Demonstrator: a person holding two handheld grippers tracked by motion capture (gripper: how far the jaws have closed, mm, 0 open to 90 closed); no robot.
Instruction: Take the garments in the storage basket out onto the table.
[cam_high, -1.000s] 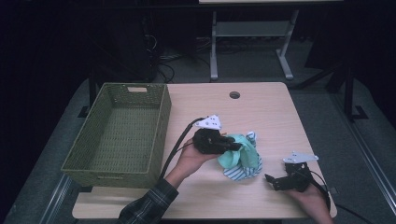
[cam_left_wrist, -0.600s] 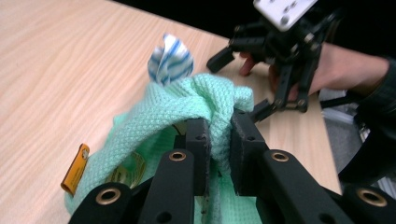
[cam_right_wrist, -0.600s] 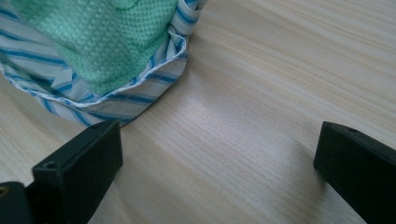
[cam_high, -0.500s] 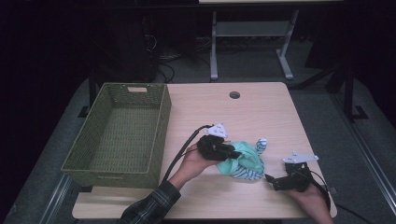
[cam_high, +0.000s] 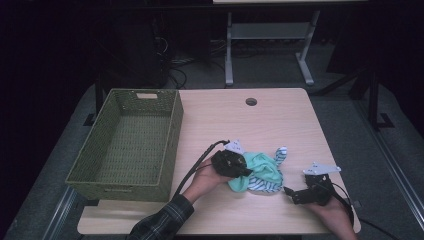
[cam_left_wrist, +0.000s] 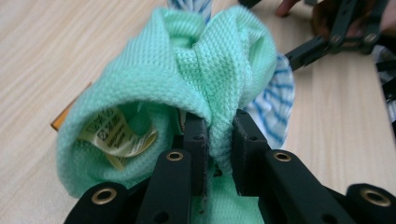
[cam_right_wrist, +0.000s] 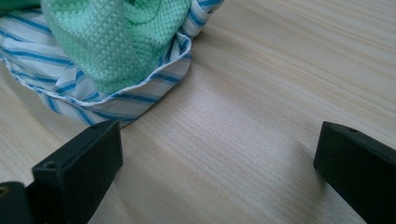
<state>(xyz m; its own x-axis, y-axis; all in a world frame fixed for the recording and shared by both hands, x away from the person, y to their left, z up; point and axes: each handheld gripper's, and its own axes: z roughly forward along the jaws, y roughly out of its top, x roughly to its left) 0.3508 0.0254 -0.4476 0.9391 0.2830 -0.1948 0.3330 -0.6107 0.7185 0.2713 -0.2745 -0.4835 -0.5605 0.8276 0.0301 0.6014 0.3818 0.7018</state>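
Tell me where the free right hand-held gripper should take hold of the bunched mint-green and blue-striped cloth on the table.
Probably the blue-striped white hem, the cloth's lowest layer, flaring out on the wooden table toward the right hand-held gripper. Its jaws stand wide open, so come in low and level. The left hand-held gripper pinches a green fold on the far side.

You have a mint-green waffle-knit cloth (cam_left_wrist: 205, 60) with a blue-and-white striped cloth (cam_right_wrist: 116, 100) beneath it, black tongs (cam_left_wrist: 219, 149), an olive-green woven basket (cam_high: 127, 145), and a pale wood-grain bench (cam_high: 280, 120).
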